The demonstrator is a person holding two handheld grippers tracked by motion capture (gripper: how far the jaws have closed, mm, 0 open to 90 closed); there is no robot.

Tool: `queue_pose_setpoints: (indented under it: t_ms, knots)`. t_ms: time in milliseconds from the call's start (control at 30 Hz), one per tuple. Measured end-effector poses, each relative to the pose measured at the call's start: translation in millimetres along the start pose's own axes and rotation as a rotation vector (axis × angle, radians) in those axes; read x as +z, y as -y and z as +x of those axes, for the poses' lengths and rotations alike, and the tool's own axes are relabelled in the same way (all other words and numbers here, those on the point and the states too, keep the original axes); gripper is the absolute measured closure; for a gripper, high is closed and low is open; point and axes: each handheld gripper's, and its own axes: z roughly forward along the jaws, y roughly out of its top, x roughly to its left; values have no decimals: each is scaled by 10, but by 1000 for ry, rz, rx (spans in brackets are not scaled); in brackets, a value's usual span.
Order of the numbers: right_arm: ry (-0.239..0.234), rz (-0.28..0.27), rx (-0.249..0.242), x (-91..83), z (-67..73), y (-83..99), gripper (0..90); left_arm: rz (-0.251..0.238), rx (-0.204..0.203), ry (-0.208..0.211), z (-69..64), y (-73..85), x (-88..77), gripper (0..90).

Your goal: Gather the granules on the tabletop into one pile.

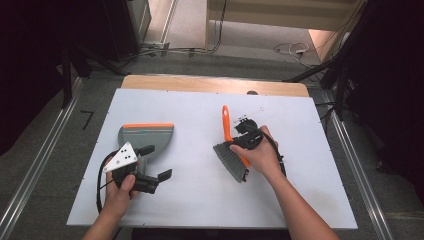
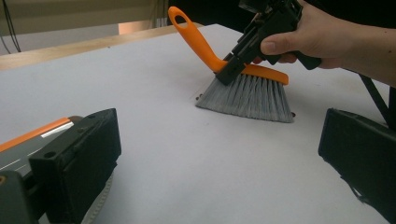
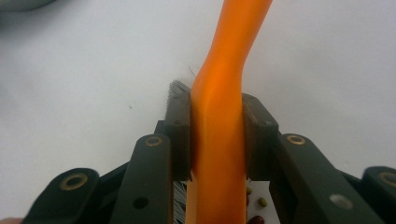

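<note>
High view, left to right. Left hand (image 1: pixel 120 192) at about 7 o'clock on the white table (image 1: pixel 200 200), holding the left gripper (image 1: pixel 156 162), grey three-cornered plate on top. Its fingers (image 2: pixel 77 168) stand released, wide apart, bare table surface between them in the left gripper view. Whether the left finger touches the dustpan cannot be told.

Dustpan (image 1: pixel 146 134): grey, orange strip along its far edge, lying flat at roughly 9 o'clock of the table centre. Its handle runs back toward the left gripper. In the left gripper view the pan's orange edge shows just beside the left finger, at that view's 8 o'clock.

Hand brush (image 1: pixel 231 150): right of centre, about 3 o'clock from the dustpan and well apart from it. Orange handle points away toward 12 o'clock, with a hanging loop at its tip. Grey bristles (image 2: pixel 250 98) face down and touch the table; the brush is tilted, handle raised.

Right gripper (image 1: pixel 248 137): fingers clenched on the orange handle near where it joins the brush head. The right gripper view shows both pads pressed against the handle's sides. Right hand (image 1: pixel 262 155) wrapped around the gripper body, forearm entering from 5 o'clock.

Small specks (image 3: pixel 263 201), greenish and dark red, lie on the table beneath the brush head in the right gripper view.
</note>
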Motion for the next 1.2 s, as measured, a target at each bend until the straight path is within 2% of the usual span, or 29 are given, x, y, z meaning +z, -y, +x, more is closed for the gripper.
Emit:
queue_pose_setpoints:
  t_ms: [133,300,333,433,500,567,667,767,833,933,1000,1067,1133,1200]
  knots:
    - [14,-1,-4,-16,-12,-19,668,0,-1,1,0,2,5,0]
    - [-46,-26,-18,-95,4,-47,674,6,1,-1,5,5,11,0]
    - [-53,-32,-14,-131,6,-54,676,6,0,-1,5,5,12,0]
    - [-95,-55,-40,-280,9,-77,677,4,-3,-1,7,6,15,0]
    - [-111,-64,-87,-407,38,-83,677,6,-2,-3,11,6,14,0]
    - [-123,-68,-164,-523,76,-68,677,5,-4,-2,8,6,14,0]
    - [-125,-43,-277,-628,132,11,677,3,-4,-1,3,6,16,0]
    - [-121,5,-357,-655,167,131,677,4,-4,0,-1,6,21,0]
    - [-122,28,-383,-661,176,210,677,5,-4,-2,-5,4,24,0]
    - [-108,21,-467,-661,194,335,678,11,-2,-5,-1,3,30,0]
    - [-137,32,-484,-661,211,395,678,11,-6,-6,3,4,38,0]
    - [-145,31,-530,-649,243,444,678,12,-7,-7,5,4,42,0]
    - [-148,57,-554,-616,269,479,678,11,-6,-6,2,3,43,0]
    - [-171,84,-574,-566,291,514,678,11,-4,-7,-2,1,40,0]
